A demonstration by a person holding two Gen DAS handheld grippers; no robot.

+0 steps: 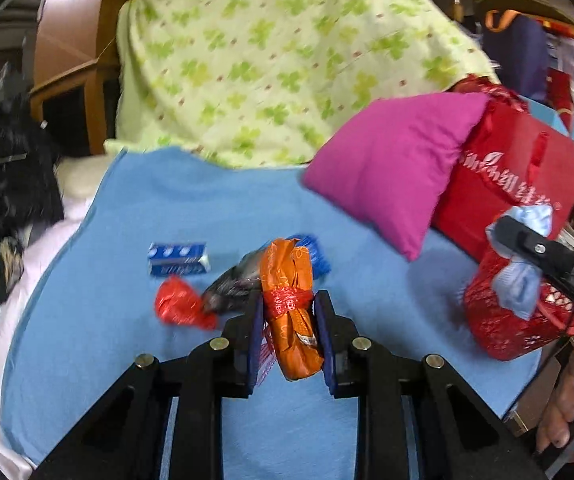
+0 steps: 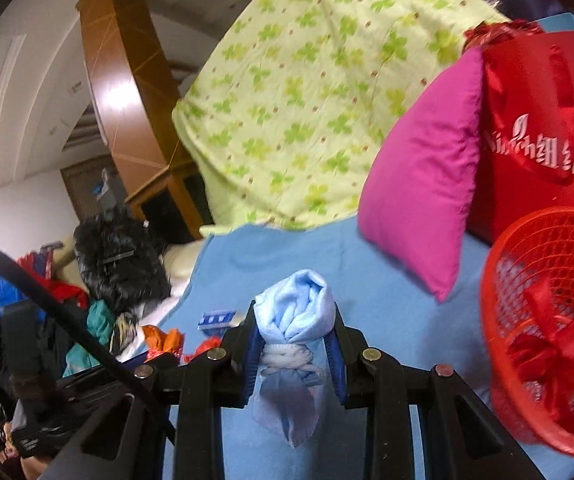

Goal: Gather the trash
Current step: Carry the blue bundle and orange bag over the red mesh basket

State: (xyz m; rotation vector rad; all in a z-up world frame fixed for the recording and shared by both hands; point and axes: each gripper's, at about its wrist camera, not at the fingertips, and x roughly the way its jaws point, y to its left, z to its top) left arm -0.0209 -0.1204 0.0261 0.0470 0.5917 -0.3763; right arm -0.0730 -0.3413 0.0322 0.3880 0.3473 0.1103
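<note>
The orange wrapper (image 1: 293, 308) with a red band sits squeezed between the two pads of the left gripper (image 1: 289, 334), lifted just above the blue blanket (image 1: 167, 208). The right gripper (image 2: 295, 354) is clamped on a light blue wrapper (image 2: 297, 312) with white print. The red basket (image 2: 547, 312) is where the trash goes; in the right wrist view it sits at about three o'clock from that gripper, tipped so its open mouth faces us, with red ribbon and wrappers inside. More trash lies on the blanket at about ten o'clock from the left gripper: a red wrapper (image 1: 179, 304), a dark shiny wrapper (image 1: 231, 286) touching it, and a little blue box (image 1: 179, 258) farther back. A pink pillow (image 1: 391, 168) leans on a red bag (image 1: 519, 168) behind the basket. What could go wrong? The wrappers are thin and slippery, so one could slide out if a gripper tilts or lets go too early. The basket is tipped, so a bump could roll it and spill what is inside. Both grippers are near each other too, so they could knock together over the basket.
</note>
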